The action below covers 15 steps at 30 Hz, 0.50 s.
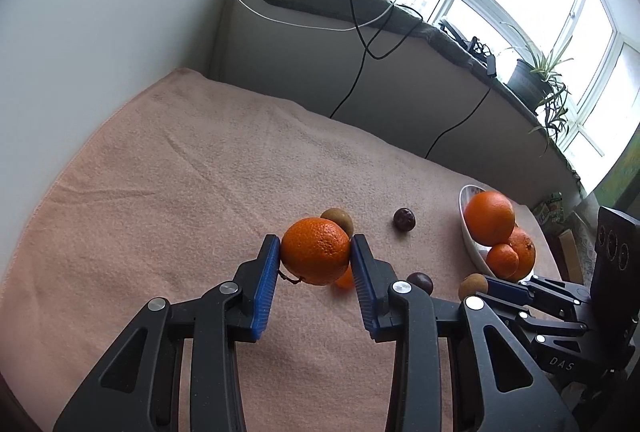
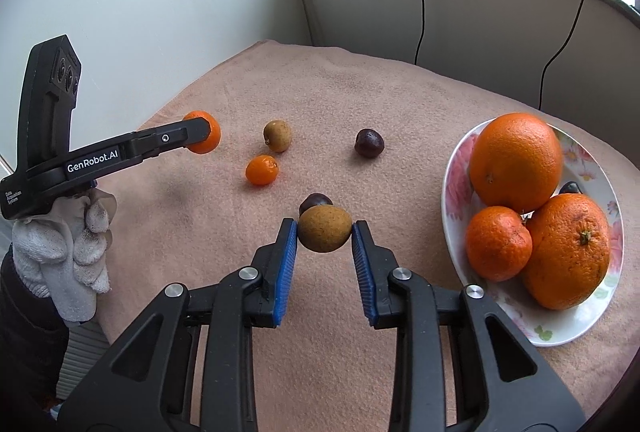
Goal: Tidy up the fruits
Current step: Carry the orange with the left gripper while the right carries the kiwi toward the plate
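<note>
Left of the plate [image 2: 450, 192], the left gripper [image 1: 316, 256] pinched an orange [image 1: 316, 252] across its firm middle; the right gripper [image 2: 325, 234] squeezed a light, rounded brown fruit [image 2: 325, 232] likewise.

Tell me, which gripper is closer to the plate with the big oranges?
Right. The right gripper, holding a brown fruit, is just beside the plate. The left gripper, holding an orange, is far across the cloth.
</note>
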{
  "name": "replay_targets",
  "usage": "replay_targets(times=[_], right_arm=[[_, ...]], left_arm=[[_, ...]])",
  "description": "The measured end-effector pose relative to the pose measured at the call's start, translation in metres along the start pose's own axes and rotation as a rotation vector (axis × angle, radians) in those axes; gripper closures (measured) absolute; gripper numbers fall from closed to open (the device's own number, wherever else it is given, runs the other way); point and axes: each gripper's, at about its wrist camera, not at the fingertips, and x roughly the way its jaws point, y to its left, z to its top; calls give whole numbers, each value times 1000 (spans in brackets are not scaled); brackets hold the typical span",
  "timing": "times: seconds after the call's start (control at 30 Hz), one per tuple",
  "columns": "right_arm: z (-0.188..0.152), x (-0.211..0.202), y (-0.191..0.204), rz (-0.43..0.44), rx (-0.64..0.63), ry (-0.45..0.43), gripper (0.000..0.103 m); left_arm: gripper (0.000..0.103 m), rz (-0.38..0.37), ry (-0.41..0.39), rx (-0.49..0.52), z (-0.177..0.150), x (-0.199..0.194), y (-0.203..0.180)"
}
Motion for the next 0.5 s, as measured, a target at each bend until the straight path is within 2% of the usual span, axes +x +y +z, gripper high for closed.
replay_targets(times=[0.5], right_arm=[[3, -53, -32, -21, 59, -107, 73]], left_arm=[[68, -69, -15, 63, 4, -5, -48]])
